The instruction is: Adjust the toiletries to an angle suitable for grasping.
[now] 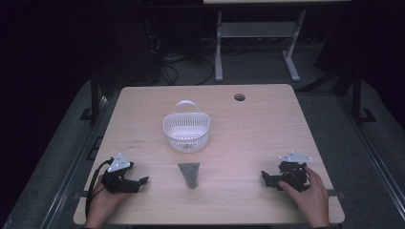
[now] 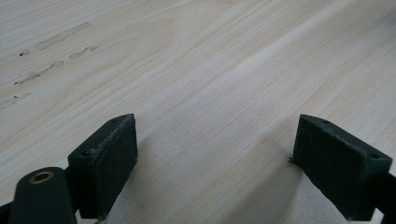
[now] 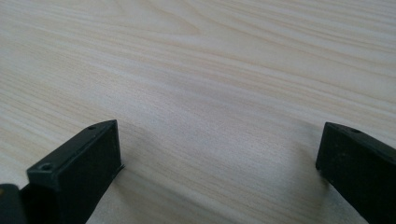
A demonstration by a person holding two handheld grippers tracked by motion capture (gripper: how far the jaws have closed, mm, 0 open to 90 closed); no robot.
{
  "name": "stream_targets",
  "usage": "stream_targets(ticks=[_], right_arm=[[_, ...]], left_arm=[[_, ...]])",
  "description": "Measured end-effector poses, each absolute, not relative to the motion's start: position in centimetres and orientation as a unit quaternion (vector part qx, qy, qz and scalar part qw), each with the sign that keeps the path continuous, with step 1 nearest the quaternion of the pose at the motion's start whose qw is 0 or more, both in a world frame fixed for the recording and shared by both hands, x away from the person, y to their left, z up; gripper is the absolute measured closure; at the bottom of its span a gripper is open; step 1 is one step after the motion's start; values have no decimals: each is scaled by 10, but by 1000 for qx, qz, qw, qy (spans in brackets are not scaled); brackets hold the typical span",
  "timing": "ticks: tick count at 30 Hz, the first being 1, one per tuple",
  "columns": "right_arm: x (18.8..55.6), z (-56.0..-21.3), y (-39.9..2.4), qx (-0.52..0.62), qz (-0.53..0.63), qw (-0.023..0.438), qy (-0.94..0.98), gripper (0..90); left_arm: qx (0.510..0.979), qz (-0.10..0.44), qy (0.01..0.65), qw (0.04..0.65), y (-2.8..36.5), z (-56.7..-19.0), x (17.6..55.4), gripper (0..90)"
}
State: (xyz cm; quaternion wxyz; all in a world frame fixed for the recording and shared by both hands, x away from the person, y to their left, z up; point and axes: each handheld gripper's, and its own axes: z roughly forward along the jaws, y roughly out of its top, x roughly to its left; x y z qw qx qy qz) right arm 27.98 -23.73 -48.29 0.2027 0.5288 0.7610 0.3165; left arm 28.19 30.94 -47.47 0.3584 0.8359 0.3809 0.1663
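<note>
Room dim; only the table is lit, from overhead, and the floor and surroundings fall to near black. Soft short shadows sit under the basket. In both gripper views the wood grain is sharp mid-frame, the near black jaws slightly soft, no glare.

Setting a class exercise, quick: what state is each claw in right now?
Left claw: open, holding nothing, bare table between the jaws.
Right claw: open, holding nothing.
</note>
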Motion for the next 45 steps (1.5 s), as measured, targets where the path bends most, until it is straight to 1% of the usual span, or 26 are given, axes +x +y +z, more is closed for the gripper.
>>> stream_targets(ticks=[10, 12, 14, 18, 28, 30, 45], right_arm=[[280, -483, -237, 529, 317, 202, 761, 0], [280, -483, -237, 529, 316, 202, 761, 0], [280, -483, -237, 529, 317, 202, 761, 0], [280, -483, -237, 529, 317, 202, 761, 0], [280, -483, -237, 529, 316, 203, 761, 0], [280, -483, -237, 529, 316, 203, 761, 0], [280, -483, -237, 529, 316, 203, 761, 0]], left_arm=[[833, 171, 386, 359, 310, -474, 281, 149], [833, 169, 386, 359, 311, -473, 281, 236], [834, 170, 389, 354, 311, -470, 279, 271], [831, 166, 389, 362, 311, -463, 275, 391], [835, 128, 383, 373, 309, -446, 270, 823], [838, 110, 380, 376, 307, -442, 269, 895], [845, 91, 361, 384, 295, -423, 264, 897]])
